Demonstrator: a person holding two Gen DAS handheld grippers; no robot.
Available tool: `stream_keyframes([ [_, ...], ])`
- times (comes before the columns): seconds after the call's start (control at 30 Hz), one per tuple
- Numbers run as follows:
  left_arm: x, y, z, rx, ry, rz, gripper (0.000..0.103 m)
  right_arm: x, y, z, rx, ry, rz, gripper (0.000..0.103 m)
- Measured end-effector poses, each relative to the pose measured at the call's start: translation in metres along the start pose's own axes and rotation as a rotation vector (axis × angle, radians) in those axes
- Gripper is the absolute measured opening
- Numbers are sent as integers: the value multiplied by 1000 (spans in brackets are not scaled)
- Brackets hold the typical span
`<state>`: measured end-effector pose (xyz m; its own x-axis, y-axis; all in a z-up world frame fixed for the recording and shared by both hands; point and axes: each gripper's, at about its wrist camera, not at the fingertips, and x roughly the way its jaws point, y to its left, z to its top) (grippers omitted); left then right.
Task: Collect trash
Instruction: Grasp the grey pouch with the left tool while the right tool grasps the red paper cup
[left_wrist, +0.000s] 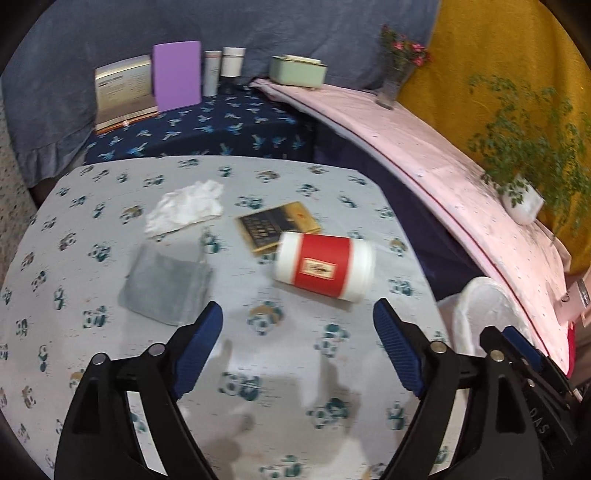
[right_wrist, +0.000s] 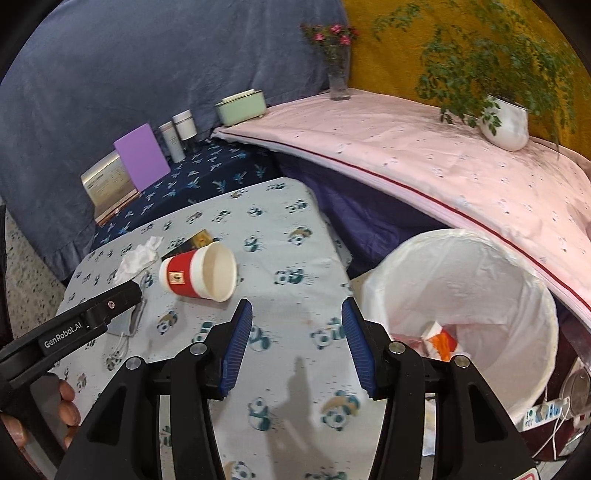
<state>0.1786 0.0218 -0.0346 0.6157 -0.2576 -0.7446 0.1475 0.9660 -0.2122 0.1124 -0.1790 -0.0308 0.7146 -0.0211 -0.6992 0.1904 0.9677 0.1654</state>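
The table wore a pale cloth printed with pandas, and on it lay a red-and-white paper cup tipped on its side, a dark booklet just behind it, a crumpled white tissue and a folded grey cloth. Behind the table, a lower surface in dark blue patterned fabric carried a purple card, a book and two white containers.

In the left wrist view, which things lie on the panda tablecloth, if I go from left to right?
Grey folded cloth → crumpled white tissue → dark booklet → red and white paper cup, lying on its side.
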Motion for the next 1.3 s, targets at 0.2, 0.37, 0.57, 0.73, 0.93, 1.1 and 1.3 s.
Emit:
stream_keyframes([
  [0.2, 11, 38, 1, -16, 13, 84, 92, 18, 28, 2, -32, 26, 36, 49],
  [0.37, 27, 66, 0, -2, 49, 136, 92, 33, 49, 6, -58, 45, 60, 49],
  [0.57, 48, 89, 2, 7, 86, 151, 92, 58, 71, 15, -83, 67, 81, 49],
  [0.73, 69, 101, 5, 17, 131, 148, 92, 79, 83, 21, -93, 87, 92, 49],
  [0.93, 85, 107, 5, 30, 168, 121, 75, 101, 95, 22, -107, 116, 107, 49],
  [1.1, 83, 106, 9, 33, 166, 90, 36, 110, 105, 20, -121, 130, 125, 48],
  [1.3, 75, 94, 9, 35, 160, 56, 6, 108, 107, 15, -125, 143, 149, 17],
])
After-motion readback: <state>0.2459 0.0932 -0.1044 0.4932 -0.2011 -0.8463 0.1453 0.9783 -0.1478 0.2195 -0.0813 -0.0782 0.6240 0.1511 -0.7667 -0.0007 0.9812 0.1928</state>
